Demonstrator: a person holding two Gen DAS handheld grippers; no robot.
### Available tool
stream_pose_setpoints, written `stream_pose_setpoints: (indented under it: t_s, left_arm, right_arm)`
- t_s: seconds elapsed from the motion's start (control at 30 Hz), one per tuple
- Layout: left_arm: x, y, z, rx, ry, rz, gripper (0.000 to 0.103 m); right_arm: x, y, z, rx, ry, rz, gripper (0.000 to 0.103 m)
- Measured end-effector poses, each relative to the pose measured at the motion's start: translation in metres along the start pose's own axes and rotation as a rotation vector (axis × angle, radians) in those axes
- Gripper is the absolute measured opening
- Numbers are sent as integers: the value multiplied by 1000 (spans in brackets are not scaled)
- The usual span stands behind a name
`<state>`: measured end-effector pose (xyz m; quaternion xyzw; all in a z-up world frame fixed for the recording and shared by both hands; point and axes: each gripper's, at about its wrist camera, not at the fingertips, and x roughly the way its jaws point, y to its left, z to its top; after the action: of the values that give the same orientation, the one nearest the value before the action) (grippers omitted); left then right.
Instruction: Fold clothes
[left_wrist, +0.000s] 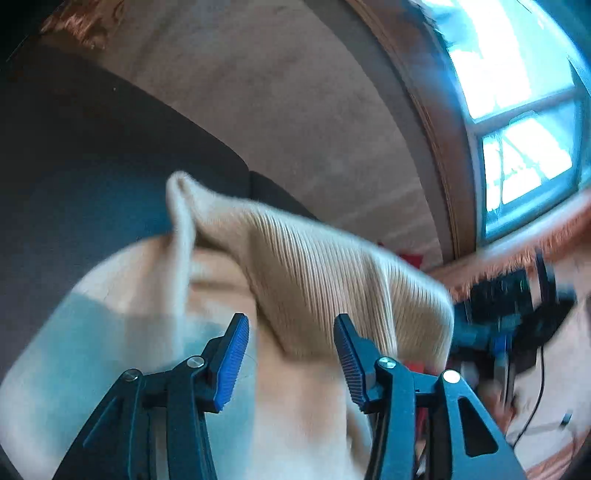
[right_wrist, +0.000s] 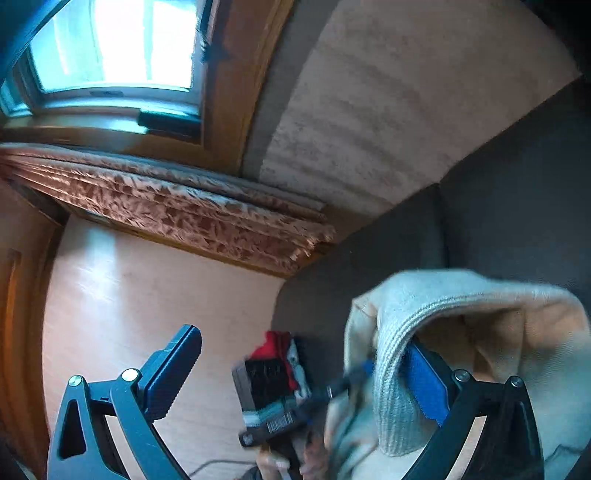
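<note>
A cream ribbed knit garment (left_wrist: 314, 273) hangs raised in front of the dark sofa. In the left wrist view my left gripper (left_wrist: 291, 339) is open; the ribbed hem drapes just beyond and over its right finger (left_wrist: 349, 350), not pinched. In the right wrist view the same garment (right_wrist: 480, 332) lies draped over my right gripper's right finger (right_wrist: 424, 384). My right gripper (right_wrist: 295, 369) is wide open. The other gripper (right_wrist: 273, 402) shows blurred between its fingers.
A dark grey sofa (left_wrist: 92, 166) lies behind the garment, also in the right wrist view (right_wrist: 498, 206). A beige wall (left_wrist: 295, 110), a window (right_wrist: 110, 48), a patterned curtain (right_wrist: 192, 214) and a light floor (right_wrist: 129, 295) surround it. A red item (right_wrist: 275, 345) lies by the sofa.
</note>
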<state>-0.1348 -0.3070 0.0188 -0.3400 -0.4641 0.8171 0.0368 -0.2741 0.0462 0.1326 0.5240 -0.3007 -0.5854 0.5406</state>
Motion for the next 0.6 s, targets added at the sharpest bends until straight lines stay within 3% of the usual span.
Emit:
stream_pose_setpoints:
  t_s: [0.1,0.13,0.2,0.27,0.3,0.33,0.43,0.5,0.6]
  left_arm:
    - [26,7,24,-43,19,-12,54]
    - [37,6,34,-57,40,-24,53]
    - [49,2,58,-97,34,-98,52]
    - [33,3,85,-210,-115,-248,53]
    - [20,4,91,-253,-182,-290,54]
    - [7,4,96,-265,-227,-289,54]
    - [-27,-1,96,-189,-271,-142,54]
    - [-39,-1,81,-130,-237,-53,54]
    - [-67,11,34,2,-151,89,54]
  right_arm:
    - [17,-4,9,-34,108,8,103]
    - [21,-3,19,-53,106,-3,103]
    - [16,-3,47,-70,-17,-47,103]
    - [-3,-18,74,28,-203,-35,103]
    - [-10,-27,84,83,-264,-23,103]
    - [-12,-34,89,118,-267,-12,103]
    - [-8,-41,84,99,-178,-58,103]
    - [-10,-45,67,75,-128,-102,103]
    - [-19,-53,30,40,-67,-176,103]
